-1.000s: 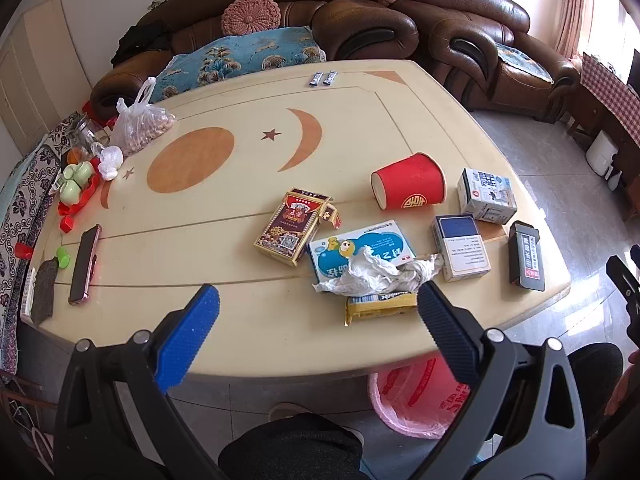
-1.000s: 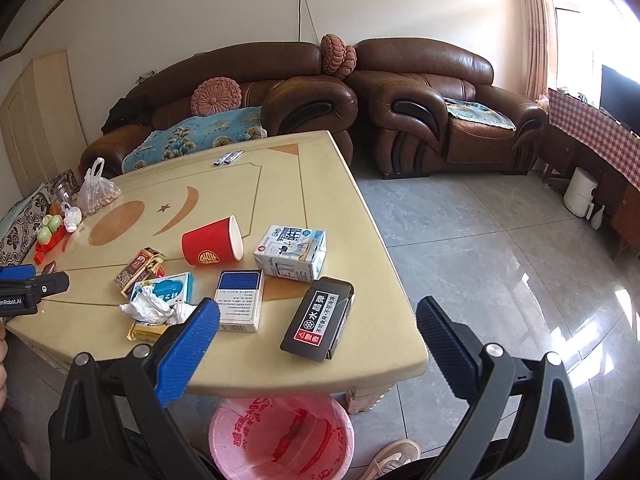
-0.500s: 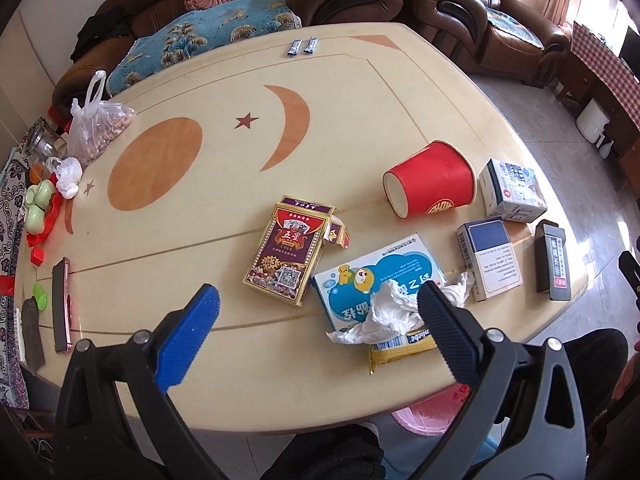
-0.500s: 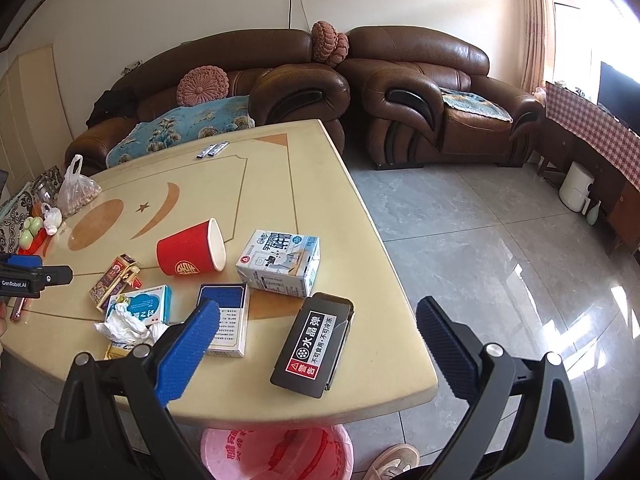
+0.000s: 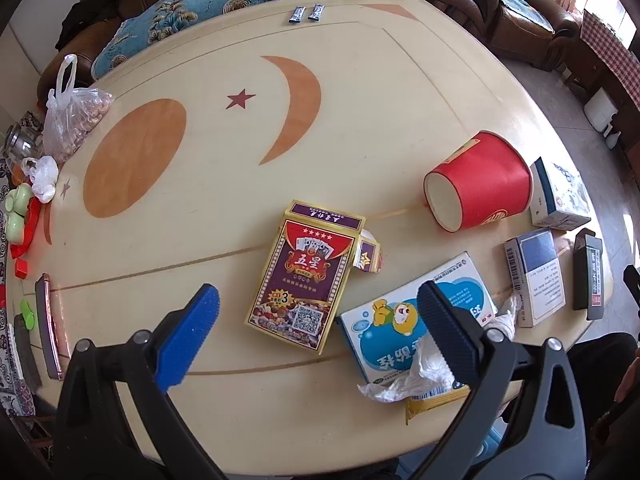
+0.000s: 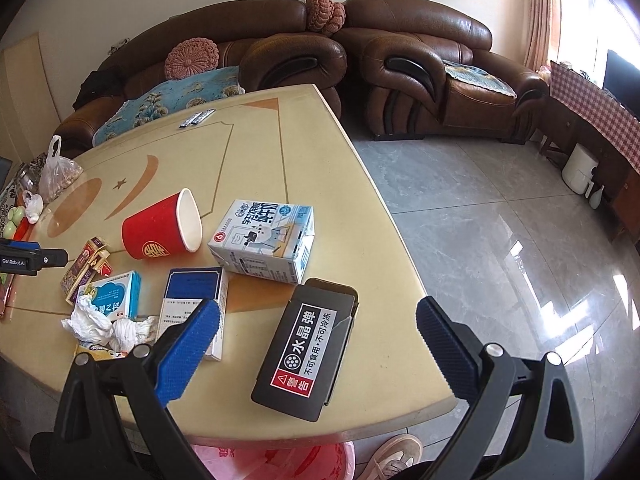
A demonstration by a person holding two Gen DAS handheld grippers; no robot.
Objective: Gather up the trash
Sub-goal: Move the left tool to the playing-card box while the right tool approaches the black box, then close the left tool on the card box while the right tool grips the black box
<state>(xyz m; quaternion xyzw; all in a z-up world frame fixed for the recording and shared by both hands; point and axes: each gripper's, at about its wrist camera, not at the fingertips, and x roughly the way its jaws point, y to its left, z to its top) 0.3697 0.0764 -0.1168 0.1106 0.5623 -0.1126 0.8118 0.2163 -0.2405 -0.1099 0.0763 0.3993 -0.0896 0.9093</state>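
Both claws were spread wide with nothing in them: the left claw (image 5: 316, 320) hung over the near part of the bench (image 5: 360, 92), right above the playing card box (image 5: 304, 276), and the right claw (image 6: 318, 326) sat over the bench corner with the black box (image 6: 306, 346) between its fingers in view, not touching as far as I could tell. Trash-wise, the red paper cup (image 6: 162, 230) lay on its side, mouth showing a plain white inside, looked empty. Next to it was the milk carton (image 6: 266, 240) lying flat, and the black box's top flap was open, couldn't see what's in it. The blue cartoon box (image 5: 416, 320) had a crumpled white tissue (image 5: 416, 372) draped over its near edge, with a yellow wrapper (image 5: 436, 398) poking out underneath. A blue-and-white box (image 5: 536, 276) lay flat between that one and the black box. The card box's lid flap was open too, a small torn bit (image 5: 366, 256) beside it. Far left edge had a clear plastic bag (image 5: 74, 120) full of what looked like nuts, plus a phone (image 5: 48, 324). The pink trash bin (image 6: 276, 460), lined with a pink printed bag, sat on the floor just under the bench edge, contents not visible from here, a shoe (image 6: 394, 454) next to it.
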